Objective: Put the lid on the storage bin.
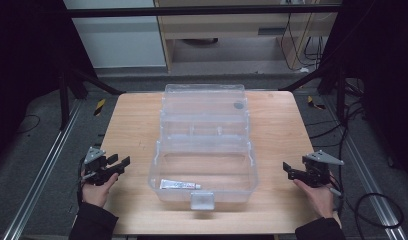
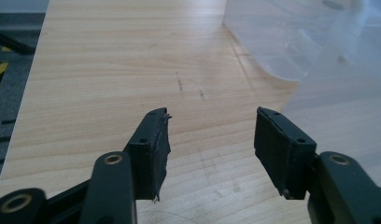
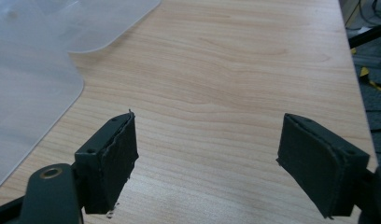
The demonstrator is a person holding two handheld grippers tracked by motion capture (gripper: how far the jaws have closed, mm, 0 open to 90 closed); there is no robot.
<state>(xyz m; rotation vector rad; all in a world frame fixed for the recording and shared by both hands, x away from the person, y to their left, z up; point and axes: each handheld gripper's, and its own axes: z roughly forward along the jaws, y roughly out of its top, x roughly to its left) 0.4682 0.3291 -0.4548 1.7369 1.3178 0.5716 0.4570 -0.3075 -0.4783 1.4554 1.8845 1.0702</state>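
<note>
Desk (image 1: 137,130) of pale wood fills the middle of my high view, and on it stands a clear plastic box (image 1: 204,150) with its lid thrown back toward the far edge. Inside the box, near its front wall, lies a small white tube (image 1: 179,184), flat on the bottom and pointing left to right. My left tongs (image 1: 123,162) hang over the desk's left edge, held in a hand (image 1: 98,189) that comes up from the bottom, and they point toward the box but stay well apart from it. My right tongs (image 1: 287,169) sit at the desk's right edge in the other hand (image 1: 317,192), also turned inward toward the box and also clear of it. Both pairs look spread and empty from up here. Moving to the left gripper view, I see the left tongs (image 2: 212,135) with their two black jaws standing wide apart, nothing but bare wood between them, and the clear wall of the box (image 2: 310,51) off to the upper right. In the right gripper view, the right tongs (image 3: 207,154) are likewise wide open with nothing held, the wood grain running between the jaws, and a rounded corner of the box (image 3: 39,70) showing at the upper left.
</note>
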